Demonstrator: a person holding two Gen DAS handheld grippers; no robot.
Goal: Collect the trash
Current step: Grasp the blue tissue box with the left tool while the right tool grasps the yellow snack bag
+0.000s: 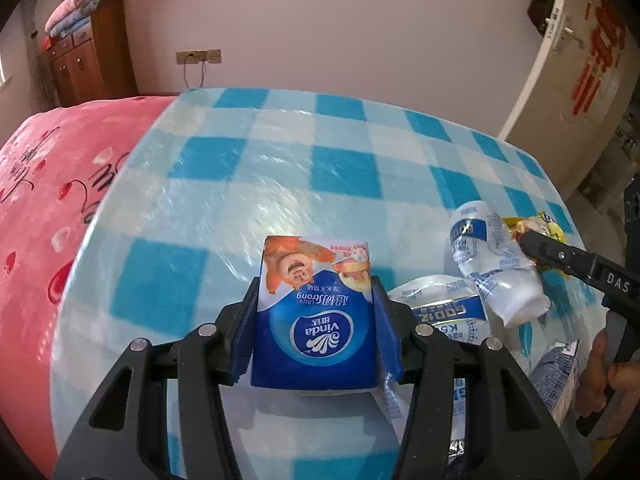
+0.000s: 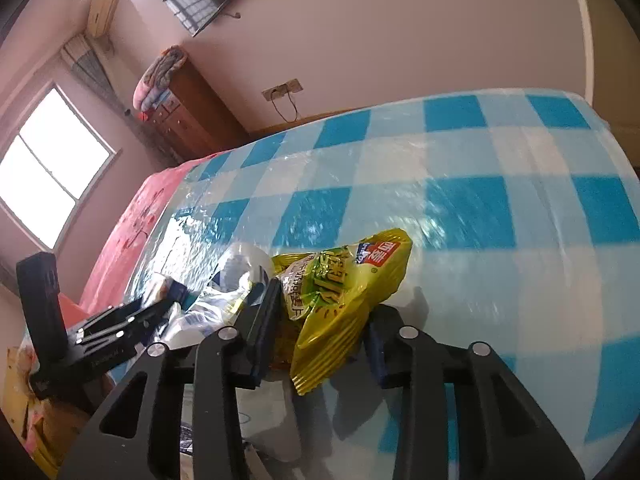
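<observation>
On the blue-and-white checked table cover (image 1: 280, 168), taken from its left side to its right, the trash runs so: a Vinda tissue pack (image 1: 314, 312) nearest the pink blanket (image 1: 44, 184), then a flattened white-and-blue wrapper (image 1: 440, 304) just beside the pack, then a crumpled white plastic bottle (image 1: 494, 264) lying over that wrapper, then a yellow-green snack bag (image 2: 340, 292) at the bottle's far side. The left gripper (image 1: 316, 308) is clamped on the tissue pack, its blue pads pressing both long sides. The right gripper (image 2: 320, 320) has its jaws drawn narrow around the snack bag, pinching the bag's crinkled lower half. To do this step well, I judge each piece should be lifted straight off the cover before being carried away, so the soft bag does not drag the bottle touching it; the bag's slippery film may slide out if the pinch sits only on its edge, so a deeper bite looks safer. Counted: one tissue pack, one bottle, one snack bag, at least one flat wrapper with more foil scraps nearer the right hand (image 1: 600, 372) that I cannot separate, and two grippers.
</observation>
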